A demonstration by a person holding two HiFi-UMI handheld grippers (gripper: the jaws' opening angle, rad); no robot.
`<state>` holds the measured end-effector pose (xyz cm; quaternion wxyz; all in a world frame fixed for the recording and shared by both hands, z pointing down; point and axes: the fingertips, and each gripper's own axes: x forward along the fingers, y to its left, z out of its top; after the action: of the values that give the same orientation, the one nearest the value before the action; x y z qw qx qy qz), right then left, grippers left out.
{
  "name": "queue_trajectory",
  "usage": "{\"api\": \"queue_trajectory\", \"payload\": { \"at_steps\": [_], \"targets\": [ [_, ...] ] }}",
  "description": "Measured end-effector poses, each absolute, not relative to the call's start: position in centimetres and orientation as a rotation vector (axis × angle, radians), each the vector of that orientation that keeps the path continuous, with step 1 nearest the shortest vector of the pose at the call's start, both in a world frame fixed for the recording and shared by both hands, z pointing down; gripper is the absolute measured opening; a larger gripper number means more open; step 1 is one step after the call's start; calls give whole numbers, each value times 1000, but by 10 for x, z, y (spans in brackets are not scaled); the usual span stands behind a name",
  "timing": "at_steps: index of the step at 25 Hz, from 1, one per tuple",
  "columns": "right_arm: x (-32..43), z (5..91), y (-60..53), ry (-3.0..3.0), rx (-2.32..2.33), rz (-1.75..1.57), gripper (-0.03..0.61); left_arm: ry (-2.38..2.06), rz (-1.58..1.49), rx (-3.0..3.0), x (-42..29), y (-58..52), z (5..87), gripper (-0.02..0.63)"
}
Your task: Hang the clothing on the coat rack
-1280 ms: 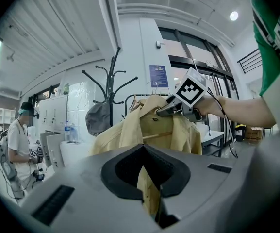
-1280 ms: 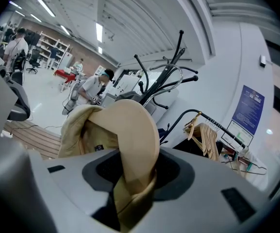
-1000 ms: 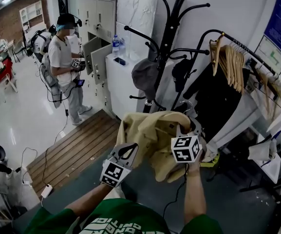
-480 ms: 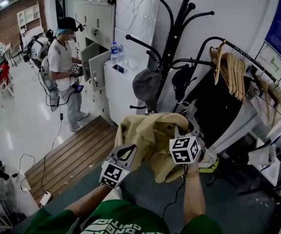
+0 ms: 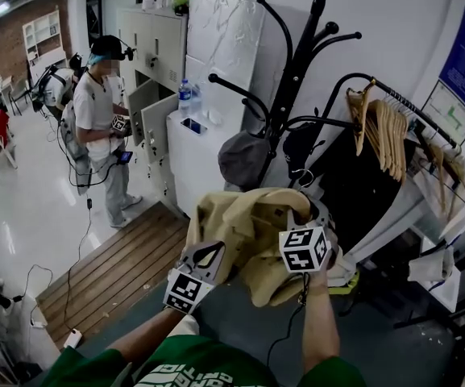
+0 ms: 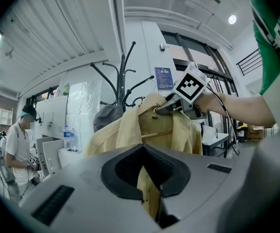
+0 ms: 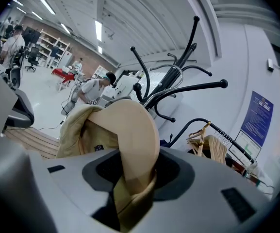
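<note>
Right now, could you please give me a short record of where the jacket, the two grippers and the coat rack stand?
jacket: tan, on a wooden hanger, held up in front of the coat rack, not yet hung
left gripper: shut on the jacket's fabric
right gripper: shut on the jacket near its top
coat rack: black, upright, a grey hat on one hook
spare hangers: wooden, on a rail to the rack's right

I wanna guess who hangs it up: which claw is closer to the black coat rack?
Right. The right claw grips the jacket just in front of the coat rack; the left claw holds it farther back.
</note>
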<state>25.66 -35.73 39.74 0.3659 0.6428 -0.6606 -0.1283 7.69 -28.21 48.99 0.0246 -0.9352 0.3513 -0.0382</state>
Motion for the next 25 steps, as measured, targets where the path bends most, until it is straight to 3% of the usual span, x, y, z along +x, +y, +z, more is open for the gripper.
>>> {"api": "queue_trajectory", "payload": {
  "at_steps": [25],
  "targets": [
    [224,403,-449,-1734,1588,-340,166,1161,-133,-2878,48,-354,493,3]
  ]
}}
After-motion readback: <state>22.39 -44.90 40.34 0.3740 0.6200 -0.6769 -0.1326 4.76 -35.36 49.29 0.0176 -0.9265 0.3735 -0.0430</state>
